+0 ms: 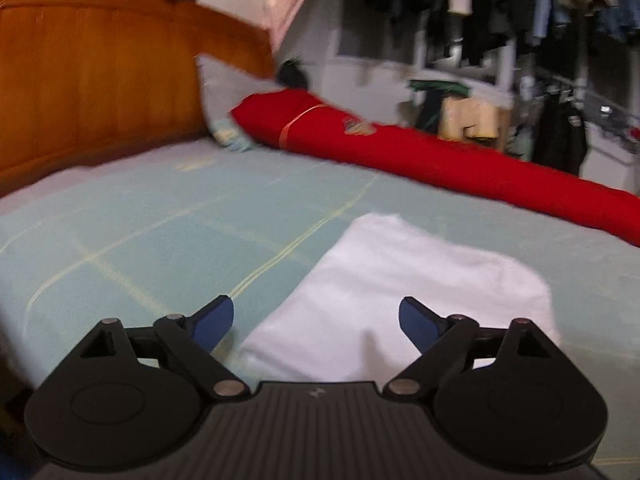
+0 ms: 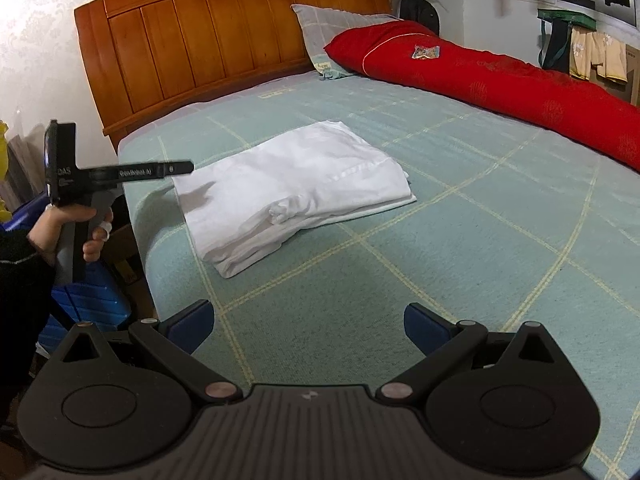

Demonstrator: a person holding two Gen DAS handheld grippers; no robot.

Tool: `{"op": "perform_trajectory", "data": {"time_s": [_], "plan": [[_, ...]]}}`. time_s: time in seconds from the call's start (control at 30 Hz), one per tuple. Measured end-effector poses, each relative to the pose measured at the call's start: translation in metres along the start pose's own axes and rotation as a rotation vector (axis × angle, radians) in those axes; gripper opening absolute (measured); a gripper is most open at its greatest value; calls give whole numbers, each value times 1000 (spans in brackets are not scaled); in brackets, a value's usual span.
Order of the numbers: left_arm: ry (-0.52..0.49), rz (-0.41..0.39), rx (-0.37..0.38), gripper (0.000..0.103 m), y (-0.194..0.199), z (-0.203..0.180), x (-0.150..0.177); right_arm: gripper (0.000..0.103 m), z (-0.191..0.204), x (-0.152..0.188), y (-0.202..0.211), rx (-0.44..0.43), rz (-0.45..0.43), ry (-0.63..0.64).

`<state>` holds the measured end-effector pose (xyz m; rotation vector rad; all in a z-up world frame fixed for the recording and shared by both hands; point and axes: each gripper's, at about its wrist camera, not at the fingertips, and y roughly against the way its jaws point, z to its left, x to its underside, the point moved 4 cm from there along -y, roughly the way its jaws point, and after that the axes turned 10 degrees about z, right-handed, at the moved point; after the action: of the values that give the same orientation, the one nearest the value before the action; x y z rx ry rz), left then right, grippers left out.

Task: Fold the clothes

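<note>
right wrist view: folded white garment lies on the green checked bedspread, near the bed's left edge. right gripper and left gripper both gape wide, holding nothing.

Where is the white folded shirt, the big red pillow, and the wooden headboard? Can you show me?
white folded shirt (image 2: 296,188), right wrist view, middle of its top layer.
red pillow (image 2: 480,76), right wrist view, middle of its long body.
wooden headboard (image 2: 224,36), right wrist view, centre of the slatted panel.
</note>
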<state>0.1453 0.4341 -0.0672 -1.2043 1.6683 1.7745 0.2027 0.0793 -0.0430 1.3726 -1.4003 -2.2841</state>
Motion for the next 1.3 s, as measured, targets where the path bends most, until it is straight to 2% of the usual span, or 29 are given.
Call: {"op": "perform_trajectory", "data": {"time_s": [0.07,0.2,0.23,0.37,0.53,0.6,0.73,0.97,1.13,1.3], "plan": [[-30,26,15,91,-11,-6,-2,103,1,0,-1,-6,1,1],[56,180,74,91,-37,3,15,103,3,1,0,-7,3,13],[56,168,72,91,-33,5,19,103,2,2,2,-3,1,13],[39,134,-20,92,2,0,21,103,-3,1,9,-4,-14,-3],[-12,87,-60,101,45,-29,24,103,8,2,13,-25,-26,11],[-32,69,-76,101,62,-40,26,103,16,4,15,-23,-25,31],[-27,84,-85,101,84,-62,32,103,28,6,22,-7,-21,38],[23,119,-145,101,126,-91,43,103,41,12,32,10,-4,-47],[6,138,-184,101,150,-107,51,103,57,16,41,22,-5,-64],[26,125,-151,101,179,-119,58,103,74,19,53,48,-17,-39]]}}
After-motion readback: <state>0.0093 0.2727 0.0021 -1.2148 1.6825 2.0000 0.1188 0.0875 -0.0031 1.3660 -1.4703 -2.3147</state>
